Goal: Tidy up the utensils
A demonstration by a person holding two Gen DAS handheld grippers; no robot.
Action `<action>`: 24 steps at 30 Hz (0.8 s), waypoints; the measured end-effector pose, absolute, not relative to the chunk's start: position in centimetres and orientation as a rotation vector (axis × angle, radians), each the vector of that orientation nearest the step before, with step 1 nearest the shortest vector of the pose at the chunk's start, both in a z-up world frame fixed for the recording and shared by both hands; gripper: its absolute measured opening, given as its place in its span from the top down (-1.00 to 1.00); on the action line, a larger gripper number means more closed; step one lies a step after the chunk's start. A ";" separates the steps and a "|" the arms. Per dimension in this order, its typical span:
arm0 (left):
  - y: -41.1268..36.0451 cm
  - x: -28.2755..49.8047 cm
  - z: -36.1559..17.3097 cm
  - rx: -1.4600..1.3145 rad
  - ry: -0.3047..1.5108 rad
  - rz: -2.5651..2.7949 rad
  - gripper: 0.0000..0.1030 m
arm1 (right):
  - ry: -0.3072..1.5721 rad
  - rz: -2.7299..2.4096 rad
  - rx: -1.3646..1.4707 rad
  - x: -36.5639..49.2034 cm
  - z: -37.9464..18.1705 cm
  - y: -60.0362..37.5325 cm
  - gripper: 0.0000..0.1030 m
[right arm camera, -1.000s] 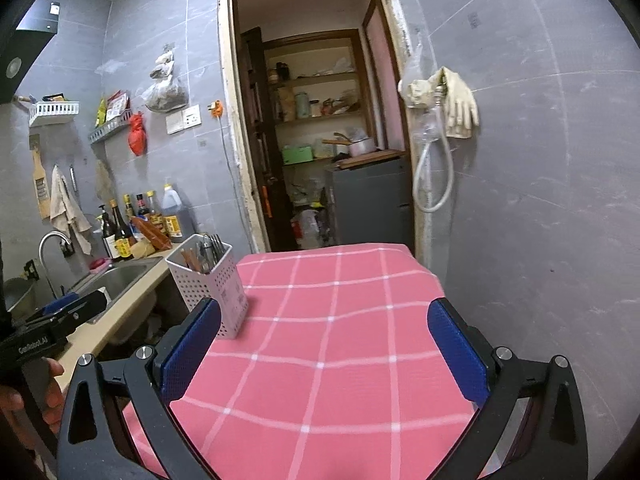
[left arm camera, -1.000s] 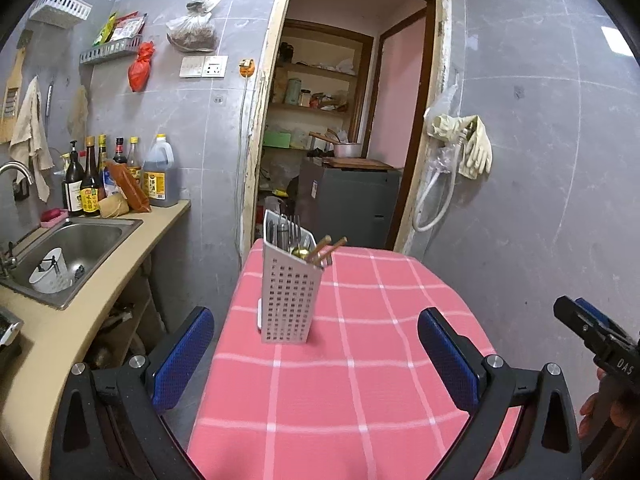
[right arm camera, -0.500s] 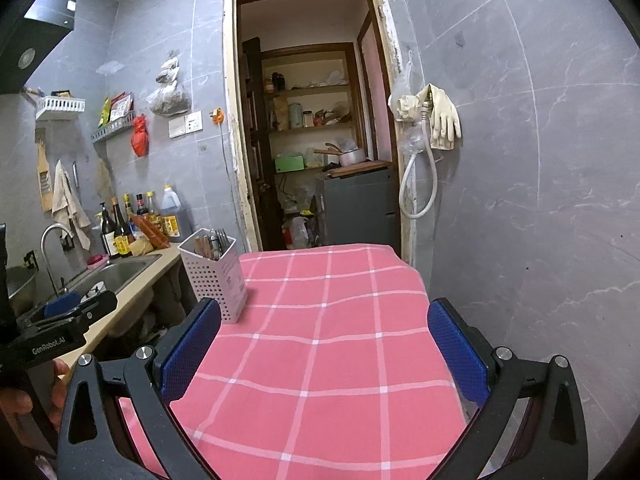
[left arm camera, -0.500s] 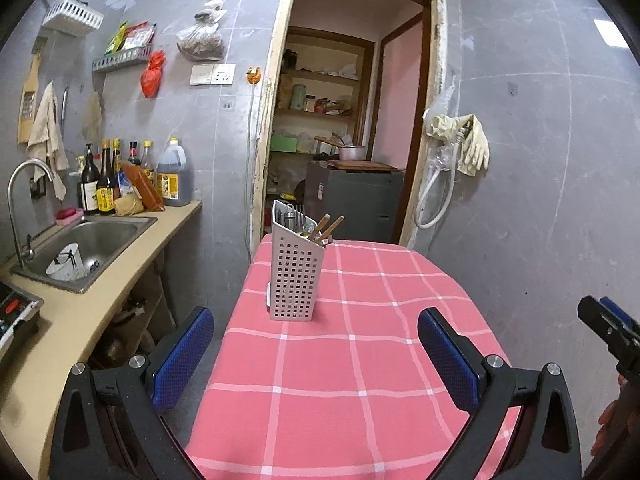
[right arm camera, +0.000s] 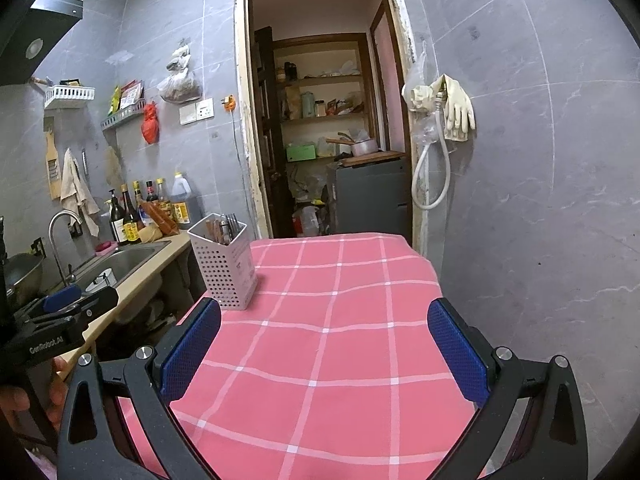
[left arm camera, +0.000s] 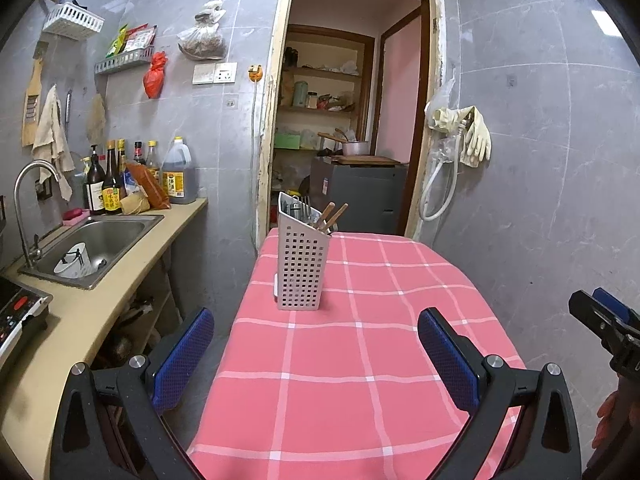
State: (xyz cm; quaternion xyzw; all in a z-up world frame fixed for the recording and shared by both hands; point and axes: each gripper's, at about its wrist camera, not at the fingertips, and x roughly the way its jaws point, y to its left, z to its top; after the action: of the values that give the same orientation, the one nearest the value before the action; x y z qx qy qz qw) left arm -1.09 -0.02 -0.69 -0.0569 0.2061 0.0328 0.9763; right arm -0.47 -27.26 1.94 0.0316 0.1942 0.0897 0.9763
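Observation:
A white perforated utensil holder (left arm camera: 302, 264) stands on the pink checked tablecloth (left arm camera: 360, 344) near the table's far left edge, with forks and wooden chopstick ends sticking out of its top. It also shows in the right wrist view (right arm camera: 224, 266). My left gripper (left arm camera: 316, 354) is open and empty, held above the near part of the table, well short of the holder. My right gripper (right arm camera: 324, 350) is open and empty above the table (right arm camera: 344, 320), to the right of the holder. No loose utensils show on the cloth.
A counter with a steel sink (left arm camera: 94, 246), tap and several bottles (left arm camera: 116, 184) runs along the left, with a gap between it and the table. A doorway (left arm camera: 348, 128) opens behind the table. A tiled wall with hanging gloves (left arm camera: 472, 134) bounds the right.
Both grippers have drawn back and risen from the table; the holder looks smaller and farther off. Both stay open and empty.

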 end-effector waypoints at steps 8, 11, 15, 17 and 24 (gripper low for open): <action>0.0 -0.8 -0.9 -0.127 0.425 0.067 -0.99 | 0.396 0.190 0.062 -0.1 1.7 -27.1 -0.97; 0.0 -0.7 -0.9 -0.129 0.429 0.067 -0.99 | 0.399 0.189 0.063 -0.1 1.7 -27.1 -0.97; 0.1 -0.6 -0.9 -0.130 0.430 0.066 -0.99 | 0.400 0.190 0.063 -0.1 1.7 -27.1 -0.97; 0.0 -0.6 -0.9 -0.129 0.431 0.067 -0.99 | 0.400 0.191 0.063 -0.1 1.6 -27.1 -0.97; 0.1 -0.6 -0.9 -0.130 0.432 0.067 -0.99 | 0.403 0.194 0.062 0.1 1.5 -27.0 -0.97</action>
State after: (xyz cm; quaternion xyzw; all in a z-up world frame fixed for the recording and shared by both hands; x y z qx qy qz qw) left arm -0.57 0.07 -0.86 -0.0644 0.2140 0.0332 0.9741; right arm 0.14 -26.97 1.46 0.0305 0.1996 0.0960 0.9747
